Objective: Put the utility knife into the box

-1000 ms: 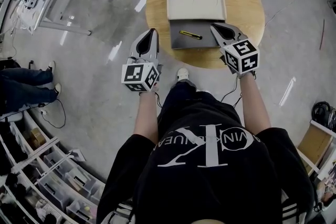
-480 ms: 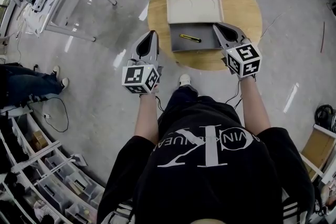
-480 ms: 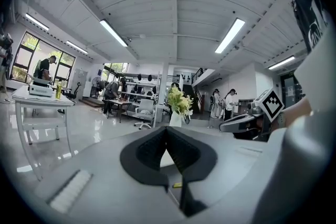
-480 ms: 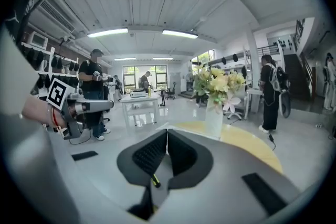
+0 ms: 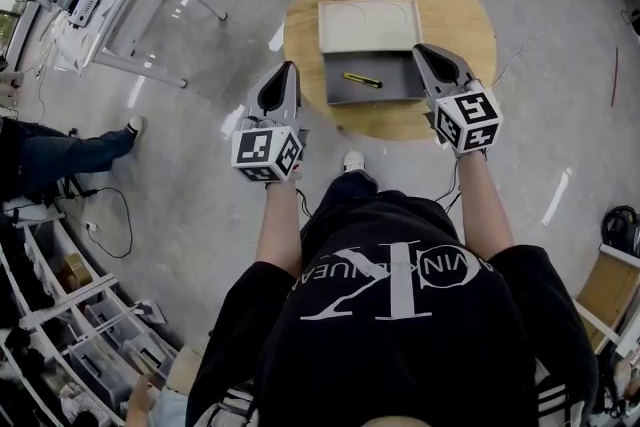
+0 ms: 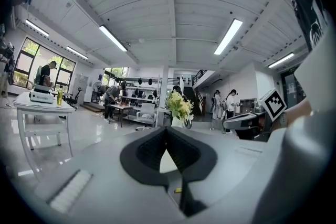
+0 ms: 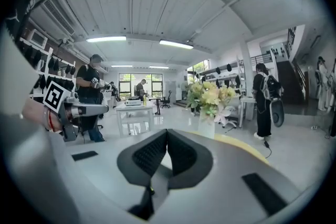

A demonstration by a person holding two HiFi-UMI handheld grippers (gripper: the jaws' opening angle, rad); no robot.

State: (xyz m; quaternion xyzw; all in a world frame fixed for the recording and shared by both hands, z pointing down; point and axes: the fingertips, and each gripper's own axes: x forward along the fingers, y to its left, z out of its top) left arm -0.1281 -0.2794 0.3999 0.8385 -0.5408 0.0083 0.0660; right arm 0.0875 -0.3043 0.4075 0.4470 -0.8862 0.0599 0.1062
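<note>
Knife (image 5: 361, 79) lies inside box (image 5: 392, 91), left gripper (image 5: 290, 68) left of box, right gripper (image 5: 421, 50) at its right edge, both closed, empty; probably light, rigid, slick, so pinch mid-handle.

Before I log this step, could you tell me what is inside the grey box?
A yellow utility knife lies inside the grey box, alone on its visible floor. The right gripper covers the box's right edge, hiding that strip.
</note>
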